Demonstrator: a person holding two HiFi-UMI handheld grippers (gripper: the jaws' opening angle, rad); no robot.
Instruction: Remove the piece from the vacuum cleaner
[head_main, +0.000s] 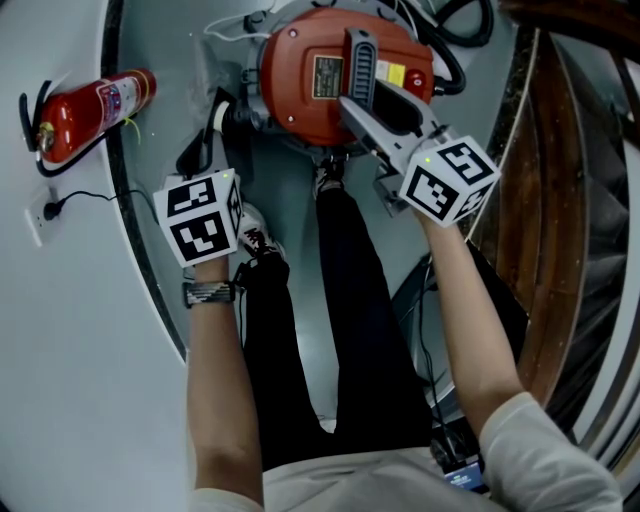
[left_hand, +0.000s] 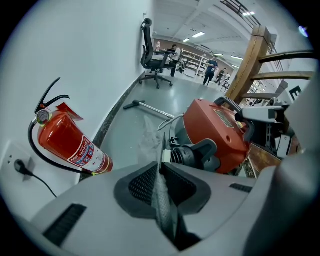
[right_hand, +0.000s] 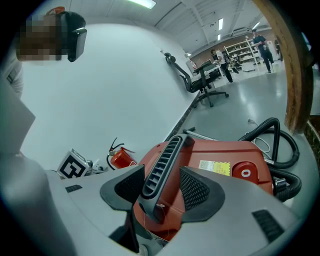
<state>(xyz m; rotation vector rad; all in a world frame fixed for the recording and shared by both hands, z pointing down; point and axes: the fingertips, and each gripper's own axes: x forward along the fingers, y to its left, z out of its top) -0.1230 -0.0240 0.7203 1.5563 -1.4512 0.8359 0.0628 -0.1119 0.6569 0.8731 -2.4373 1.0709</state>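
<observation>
The red vacuum cleaner (head_main: 310, 90) stands on the floor in front of the person's feet. My left gripper (left_hand: 161, 169) is shut on a thin grey meshy piece (left_hand: 162, 200), seen edge-on between the pads, just short of the vacuum's black hose port (left_hand: 195, 155). In the head view only its marker cube (head_main: 200, 215) shows, left of the vacuum. My right gripper (right_hand: 162, 175) straddles the vacuum's black ribbed handle (right_hand: 160, 165). The handle lies against the left pad, with a gap at the right pad. The head view shows this gripper (head_main: 365, 105) reaching in from the right.
A red fire extinguisher (head_main: 95, 110) lies by the white wall, near a wall socket (head_main: 45, 210). The black hose (right_hand: 280, 145) curls behind the vacuum. A wooden frame (head_main: 560, 200) stands to the right. A metal wand (left_hand: 150, 107) and an office chair (left_hand: 152, 55) are farther off.
</observation>
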